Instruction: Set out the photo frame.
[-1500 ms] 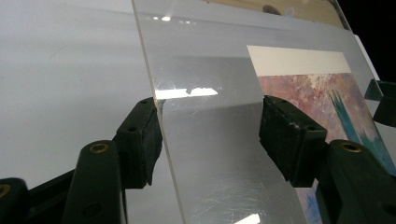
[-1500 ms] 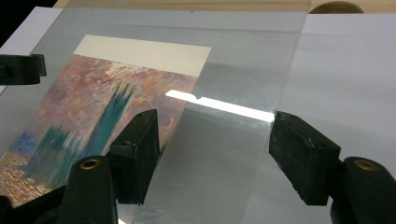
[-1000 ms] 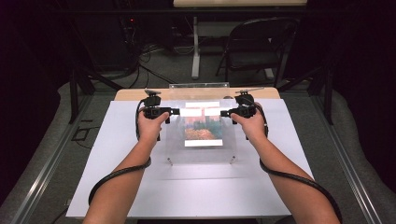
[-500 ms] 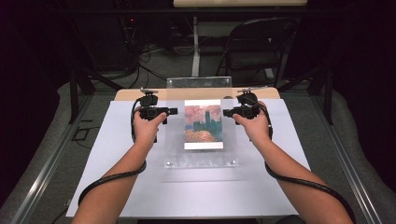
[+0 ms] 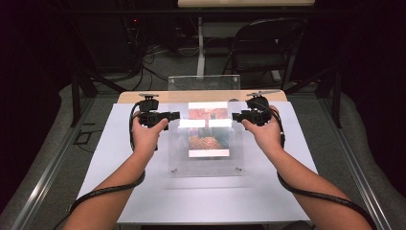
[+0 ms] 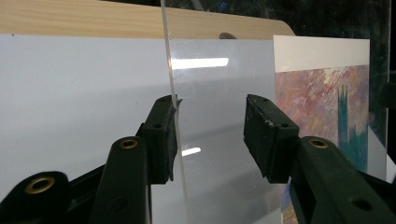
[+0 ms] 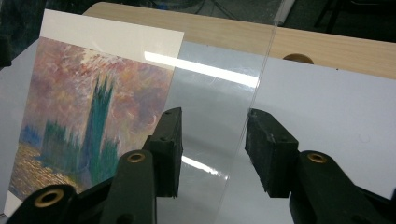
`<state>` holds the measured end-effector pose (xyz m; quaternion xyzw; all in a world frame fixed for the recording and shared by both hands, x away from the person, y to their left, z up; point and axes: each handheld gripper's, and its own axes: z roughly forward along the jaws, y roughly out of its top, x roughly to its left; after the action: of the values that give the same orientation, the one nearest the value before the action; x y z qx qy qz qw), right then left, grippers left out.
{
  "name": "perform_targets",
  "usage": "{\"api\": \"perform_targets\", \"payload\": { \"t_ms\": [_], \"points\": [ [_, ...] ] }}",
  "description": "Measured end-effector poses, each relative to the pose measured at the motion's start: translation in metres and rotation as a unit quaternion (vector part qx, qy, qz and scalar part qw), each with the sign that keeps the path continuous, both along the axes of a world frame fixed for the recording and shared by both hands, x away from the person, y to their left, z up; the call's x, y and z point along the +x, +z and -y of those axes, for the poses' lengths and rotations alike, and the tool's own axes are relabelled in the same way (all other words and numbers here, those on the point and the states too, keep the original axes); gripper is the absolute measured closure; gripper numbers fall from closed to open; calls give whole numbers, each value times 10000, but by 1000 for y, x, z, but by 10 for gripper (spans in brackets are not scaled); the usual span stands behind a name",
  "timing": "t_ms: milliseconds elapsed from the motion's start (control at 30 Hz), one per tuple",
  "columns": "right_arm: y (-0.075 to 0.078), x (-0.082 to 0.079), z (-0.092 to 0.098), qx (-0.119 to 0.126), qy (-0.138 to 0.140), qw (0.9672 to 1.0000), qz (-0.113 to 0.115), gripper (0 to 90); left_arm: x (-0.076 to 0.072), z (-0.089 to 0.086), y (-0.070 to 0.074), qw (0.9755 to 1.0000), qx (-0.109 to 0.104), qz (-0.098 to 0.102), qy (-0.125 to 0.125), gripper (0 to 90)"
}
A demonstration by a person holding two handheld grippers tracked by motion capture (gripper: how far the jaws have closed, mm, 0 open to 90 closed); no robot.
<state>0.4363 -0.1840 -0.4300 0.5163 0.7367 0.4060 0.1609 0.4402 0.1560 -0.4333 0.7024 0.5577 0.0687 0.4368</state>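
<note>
At nine o'clock from the print, the left gripper (image 5: 168, 115) is standing over the left edge of the clear acrylic sheet (image 5: 206, 158). Its jaws have just been closing; that edge is passing between them, brushing one pad, while the other pad is standing off, so they are not clamping yet. Bare white board (image 5: 119, 158) is lying open further toward nine o'clock, with nothing crowding that side. At the centre, the painted print (image 5: 207, 129) is lying flat on the board under the sheet, whose far edge appears to be lifting toward twelve o'clock. At three o'clock the right gripper (image 5: 239, 116) is mirroring the left, its jaws also just closing with the sheet's right edge between them, unpinched. More clear board is stretching off at three o'clock. Both forearms are reaching in from six o'clock, hands wrapped round the gripper bodies, jaws pointing inward at each other.
</note>
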Motion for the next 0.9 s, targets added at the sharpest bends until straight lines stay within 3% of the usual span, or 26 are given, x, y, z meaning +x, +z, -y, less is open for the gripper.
{"api": "perform_targets", "payload": {
  "t_ms": [300,567,900],
  "points": [
    [10,-19,1,-156,97,9996,204,602,-19,-1,9,9997,116,209,-96,567],
    [15,-33,4,-133,143,9993,320,636,-33,-1,13,9986,246,420,-185,570],
    [19,-48,7,-73,193,9988,450,663,-47,-6,17,9982,174,511,-260,599]
  ]
}}
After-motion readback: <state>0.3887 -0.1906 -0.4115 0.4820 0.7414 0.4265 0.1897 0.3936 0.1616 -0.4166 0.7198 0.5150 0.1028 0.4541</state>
